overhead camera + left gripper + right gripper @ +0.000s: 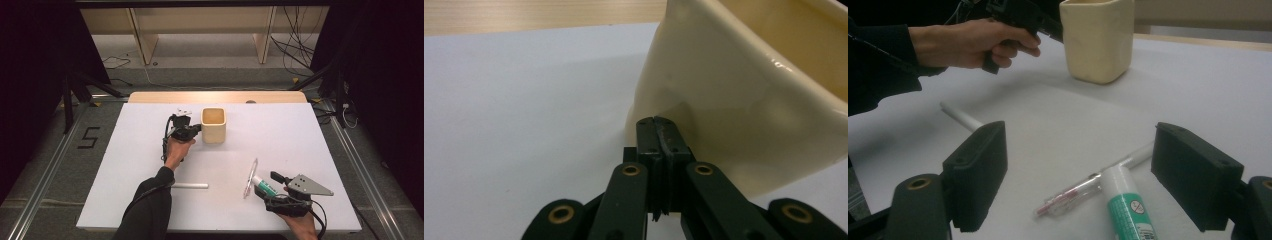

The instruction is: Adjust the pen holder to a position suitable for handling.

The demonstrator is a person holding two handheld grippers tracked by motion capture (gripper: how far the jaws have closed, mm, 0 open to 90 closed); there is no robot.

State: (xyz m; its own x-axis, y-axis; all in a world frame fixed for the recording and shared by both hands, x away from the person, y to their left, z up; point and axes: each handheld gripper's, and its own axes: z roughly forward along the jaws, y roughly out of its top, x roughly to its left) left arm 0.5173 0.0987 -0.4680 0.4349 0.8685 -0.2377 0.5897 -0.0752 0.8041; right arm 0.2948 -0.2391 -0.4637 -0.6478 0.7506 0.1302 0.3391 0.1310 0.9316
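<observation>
one cream cup (214, 125), two pens, one green-white tube (264, 187).

Lab recording bay, floor rails (45, 165), black curtains (30, 55), loose cables (295, 35)

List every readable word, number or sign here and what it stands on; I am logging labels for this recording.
"5": black mark on the floor left of the table.
Green-and-white tube: a small round symbol and tiny print, too blurred to read.
Cream cup: no lettering on the sides that show.
</observation>
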